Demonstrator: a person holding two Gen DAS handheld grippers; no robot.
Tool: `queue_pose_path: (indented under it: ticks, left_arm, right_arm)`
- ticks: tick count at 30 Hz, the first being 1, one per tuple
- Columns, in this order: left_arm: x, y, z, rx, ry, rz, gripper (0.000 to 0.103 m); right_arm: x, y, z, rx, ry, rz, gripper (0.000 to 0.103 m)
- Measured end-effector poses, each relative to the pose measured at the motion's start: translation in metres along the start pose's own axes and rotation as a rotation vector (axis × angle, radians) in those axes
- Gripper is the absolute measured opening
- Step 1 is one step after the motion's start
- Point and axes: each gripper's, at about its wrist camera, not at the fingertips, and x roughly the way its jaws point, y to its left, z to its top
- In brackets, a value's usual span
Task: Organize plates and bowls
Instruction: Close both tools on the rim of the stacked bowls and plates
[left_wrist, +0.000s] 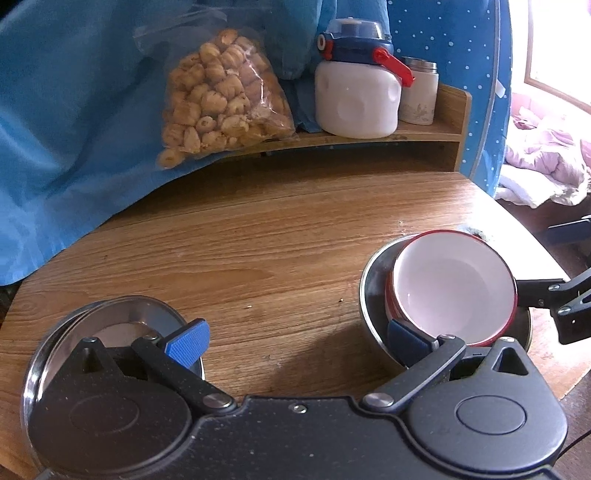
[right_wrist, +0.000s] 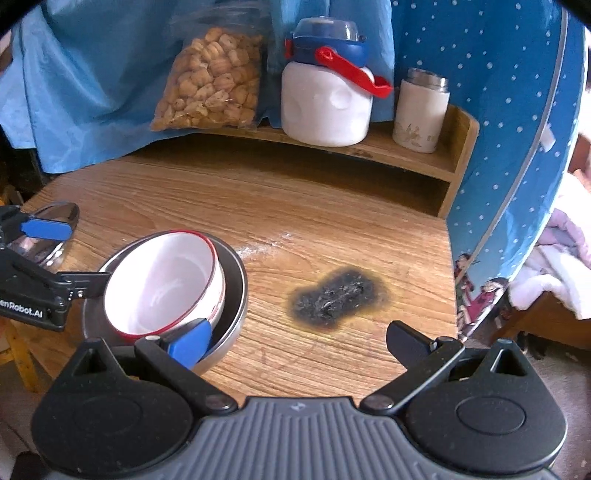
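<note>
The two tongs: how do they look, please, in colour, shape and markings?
Both are black with two round hubs and hinged black link arms. The left tongs have a speckled black body and blue ribbed pads; white lettering ending "enRobot.AI" shows on their side in the right wrist view. The right tongs have a grey ribbed body, one pad blue, the other looking dark.

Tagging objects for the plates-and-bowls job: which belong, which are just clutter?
Job: white red-rimmed bowl tilted inside steel bowl; steel plate.
Clutter: snack bag, white jug, small flask, burn mark.
</note>
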Motion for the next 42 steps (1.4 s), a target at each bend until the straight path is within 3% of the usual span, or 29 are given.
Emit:
queue_pose_path:
  ticks: [6, 14, 20, 25, 29, 32, 37, 42]
  left_arm:
    - [-0.003, -0.008, -0.013, -0.062, -0.062, 0.067, 0.102]
    - [-0.006, -0.02, -0.018, -0.026, -0.118, 0.14, 0.102]
    - [-0.008, -0.029, -0.027, -0.006, -0.19, 0.192, 0.102]
    - [-0.006, -0.028, -0.025, -0.012, -0.18, 0.175, 0.095]
    - [-0.005, -0.029, -0.028, -0.051, -0.188, 0.178, 0.093]
    - [-0.006, -0.031, -0.03, -0.061, -0.198, 0.169, 0.086]
    - [-0.01, -0.036, -0.033, -0.076, -0.218, 0.118, 0.059]
    - [-0.012, -0.035, -0.037, -0.157, -0.23, 0.063, 0.043]
  right_arm:
    - [-0.001, 0.02, -0.008, -0.037, -0.046, -0.133, 0.103]
    - [-0.004, 0.039, -0.017, -0.06, -0.129, -0.255, 0.103]
    - [-0.003, 0.033, -0.021, 0.051, -0.147, -0.243, 0.099]
    - [-0.005, 0.029, -0.025, 0.155, -0.152, -0.183, 0.082]
    - [-0.006, 0.026, -0.033, 0.249, -0.187, -0.13, 0.074]
    - [-0.007, 0.021, -0.039, 0.316, -0.208, -0.101, 0.071]
    - [-0.011, 0.028, -0.045, 0.364, -0.244, -0.089, 0.053]
    - [-0.013, 0.037, -0.046, 0.385, -0.265, -0.079, 0.034]
